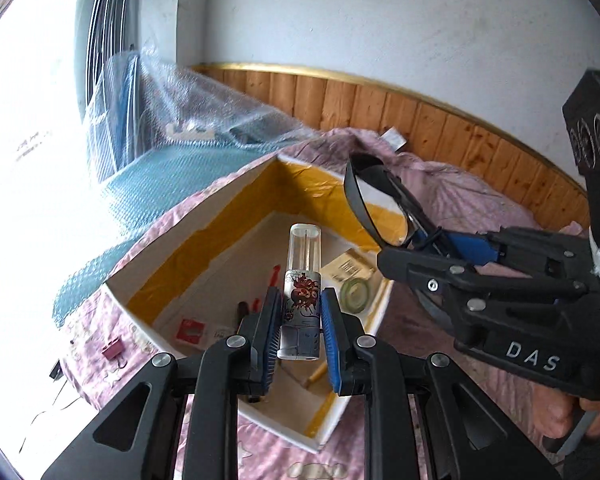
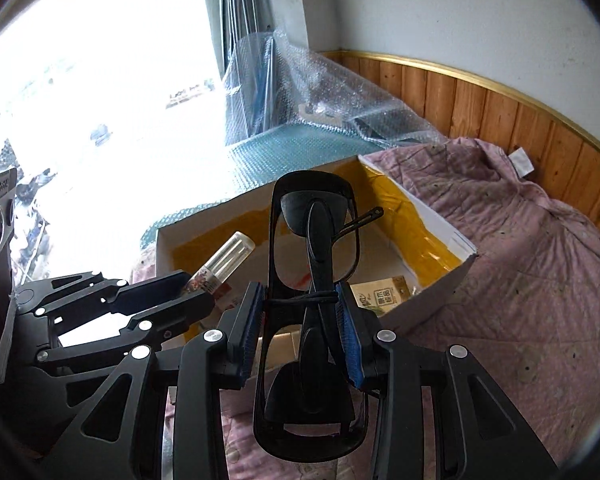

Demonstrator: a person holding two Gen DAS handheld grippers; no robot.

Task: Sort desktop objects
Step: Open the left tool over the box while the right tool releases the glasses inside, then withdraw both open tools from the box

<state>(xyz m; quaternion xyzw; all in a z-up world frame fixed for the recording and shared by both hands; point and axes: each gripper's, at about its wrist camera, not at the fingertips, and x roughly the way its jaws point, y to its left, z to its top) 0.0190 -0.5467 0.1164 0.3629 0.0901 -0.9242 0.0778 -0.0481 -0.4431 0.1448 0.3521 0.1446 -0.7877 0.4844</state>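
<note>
Box sat on the blanket, w/ tape roll inside. Binder clip lay left of box; bubble wrap behind it.

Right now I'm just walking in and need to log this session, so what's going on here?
A person is sorting desk items into a white box lined with yellow tape, a gripper in each hand. The left gripper is shut on a clear lighter with a red design, held above the box. The right gripper is shut on folded black glasses, also over the box. A tape roll and small items already lie inside; a pink binder clip waits on the cloth.
</note>
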